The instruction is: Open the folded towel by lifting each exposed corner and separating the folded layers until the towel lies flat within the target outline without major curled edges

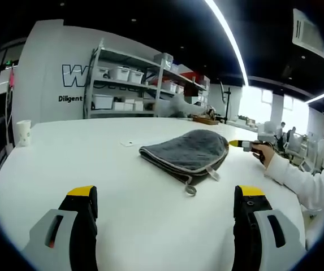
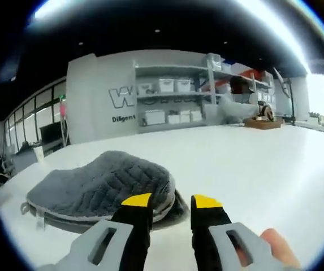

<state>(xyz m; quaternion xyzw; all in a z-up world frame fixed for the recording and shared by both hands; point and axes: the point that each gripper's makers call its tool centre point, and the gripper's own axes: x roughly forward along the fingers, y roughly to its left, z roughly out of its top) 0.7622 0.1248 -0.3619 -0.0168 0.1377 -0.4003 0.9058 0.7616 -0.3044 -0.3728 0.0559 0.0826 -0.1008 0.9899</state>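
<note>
Lying folded: grey towel (image 1: pixel 188 151) bunched on white table (image 1: pixel 94 169), toward the far middle in the left gripper view; no target outline visible on the table.
Left tongs (image 1: pixel 165 204): wide open, holding nothing, hovering low over bare table well short of the towel.
Right tongs (image 2: pixel 172 204): jaws set a narrow gap apart, gripping nothing, tips just at the towel's near rounded edge in the right gripper view; seen from the left gripper view (image 1: pixel 238 144) just beside the towel's far side, carried by a hand in a white sleeve.
Towel build: quilted plush top, pale bound edge, small hanging loop (image 1: pixel 191 189) trailing at one corner.
Handling, as judged: soft, light, limp; likely to drape and drag rather than hold shape; layers may cling, so lifting one ply alone needs a shallow pinch.
Where to grip, as judged: bound edge at an exposed corner, near the loop for the left tongs; upper layer's rim for the right tongs.
Risk: pinching both layers together, or sliding the whole bundle across the smooth table.
Background: shelving with bins (image 1: pixel 128 84), paper cup (image 1: pixel 24 132) at the table's far edge.
</note>
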